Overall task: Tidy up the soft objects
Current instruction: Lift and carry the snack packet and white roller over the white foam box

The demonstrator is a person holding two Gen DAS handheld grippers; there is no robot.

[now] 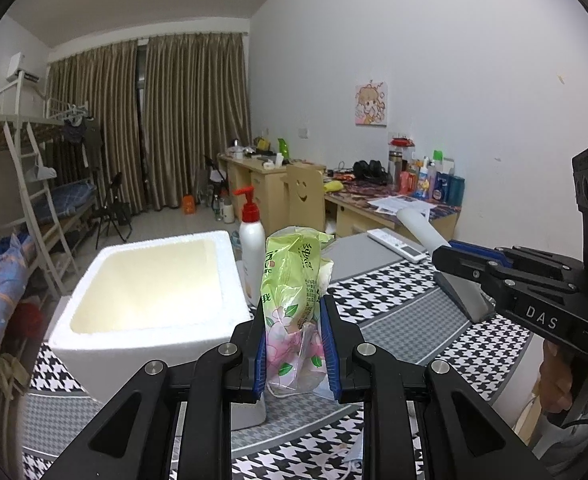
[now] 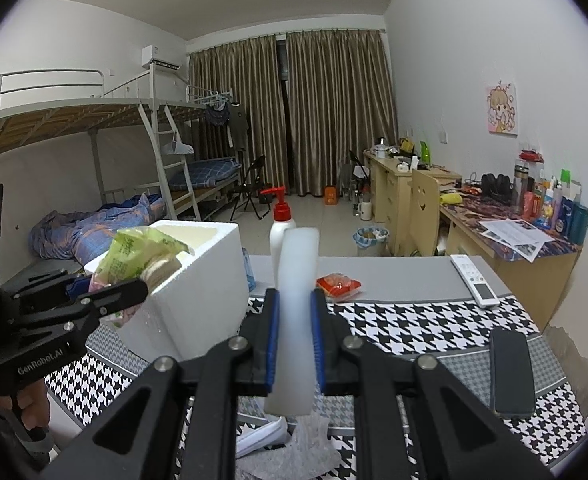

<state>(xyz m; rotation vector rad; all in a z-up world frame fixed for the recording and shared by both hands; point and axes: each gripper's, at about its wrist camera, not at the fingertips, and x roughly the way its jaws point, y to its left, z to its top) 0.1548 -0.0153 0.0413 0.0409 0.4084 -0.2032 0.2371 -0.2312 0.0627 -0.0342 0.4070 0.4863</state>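
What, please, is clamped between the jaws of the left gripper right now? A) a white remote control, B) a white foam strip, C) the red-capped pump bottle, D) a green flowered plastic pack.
D: the left gripper has its blue pads pressed on the green flowered plastic pack, beside the white foam box.

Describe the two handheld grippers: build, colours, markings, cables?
Both are matte black linkage frames with silver pivot pins and blue pads lining the jaws. The left gripper reads "GenRobot.AI" in white on its side; the right gripper reads "DAS". Each has a pistol-style handle; a black cable trails under the right one.
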